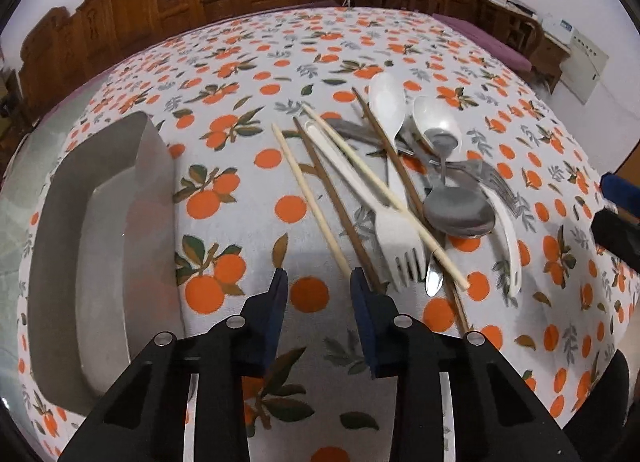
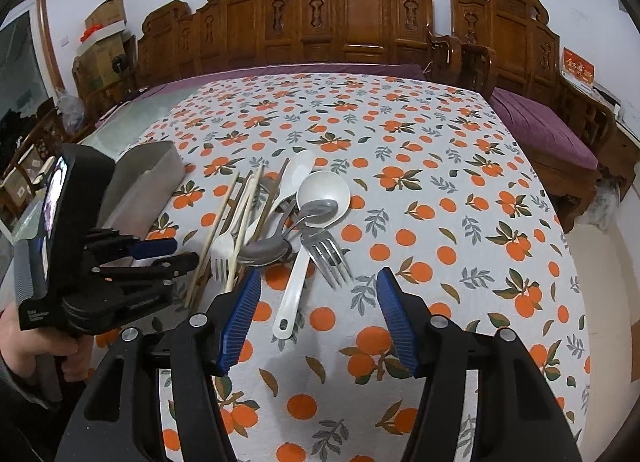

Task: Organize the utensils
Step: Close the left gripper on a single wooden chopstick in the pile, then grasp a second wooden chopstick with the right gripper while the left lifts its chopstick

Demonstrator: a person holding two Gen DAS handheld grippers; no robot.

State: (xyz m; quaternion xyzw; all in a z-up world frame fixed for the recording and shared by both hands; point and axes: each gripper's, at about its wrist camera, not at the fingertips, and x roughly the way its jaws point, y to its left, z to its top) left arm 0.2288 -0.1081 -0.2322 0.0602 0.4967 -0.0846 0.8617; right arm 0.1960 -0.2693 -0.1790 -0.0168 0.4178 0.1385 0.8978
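The left gripper (image 1: pixel 319 276) hangs with jaws parted, grasping nothing, just beside the pale wooden chopstick (image 1: pixel 310 203). The right gripper (image 2: pixel 318 282) gapes empty above the white plastic ladle's (image 2: pixel 304 250) handle. The utensils lie heaped beside a grey metal tray (image 1: pixel 100 221).

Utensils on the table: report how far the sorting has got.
Done: nothing visible; the grey tray looks empty. In hand: nothing yet; the left gripper hovers by the near ends of the chopsticks, fingers not on them, and the right gripper is open over the white ladle. Left: the whole pile, white fork and metal spoon included.
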